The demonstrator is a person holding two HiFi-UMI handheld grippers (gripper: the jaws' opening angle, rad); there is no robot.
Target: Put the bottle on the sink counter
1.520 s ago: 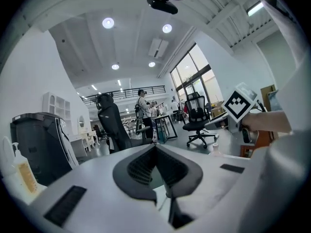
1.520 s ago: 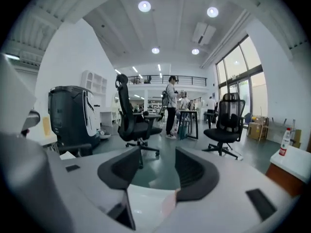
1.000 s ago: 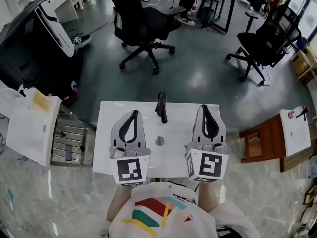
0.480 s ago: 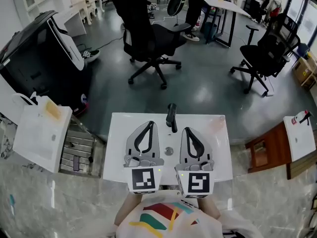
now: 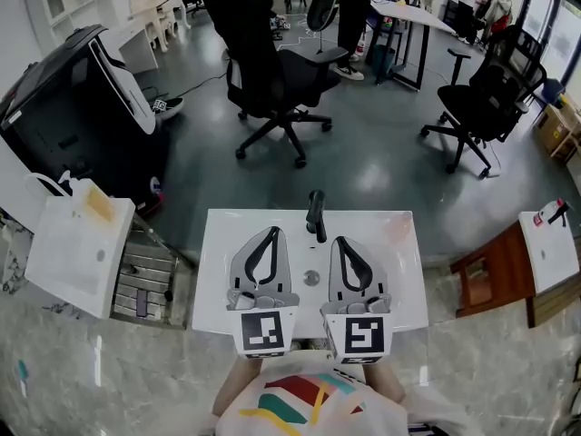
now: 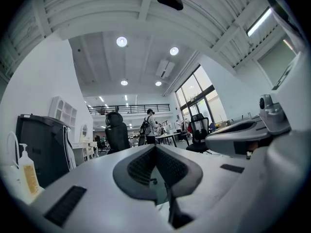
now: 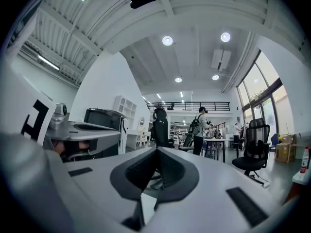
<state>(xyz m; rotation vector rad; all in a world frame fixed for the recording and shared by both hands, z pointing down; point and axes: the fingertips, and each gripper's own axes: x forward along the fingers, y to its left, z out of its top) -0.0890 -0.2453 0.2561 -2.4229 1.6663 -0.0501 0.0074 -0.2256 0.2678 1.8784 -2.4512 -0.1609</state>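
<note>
Bottle point(image 5: 96, 204) stands at the frame's left on a white table point(image 5: 64, 252), near its far edge; probably light, stiff plastic and slick, so grip the body below the pump; left claw point(image 5: 270, 234) closed, empty; right claw point(image 5: 344, 243) likewise; both hang over the sink point(image 5: 399, 271), faucet point(image 5: 315, 214) just ahead; its rim is bare.

A black swivel office chair point(image 5: 272, 71) stands on the grey floor point(image 5: 363, 162); right of it a second black chair point(image 5: 490, 89), left of it a large black cabinet point(image 5: 64, 116).
</note>
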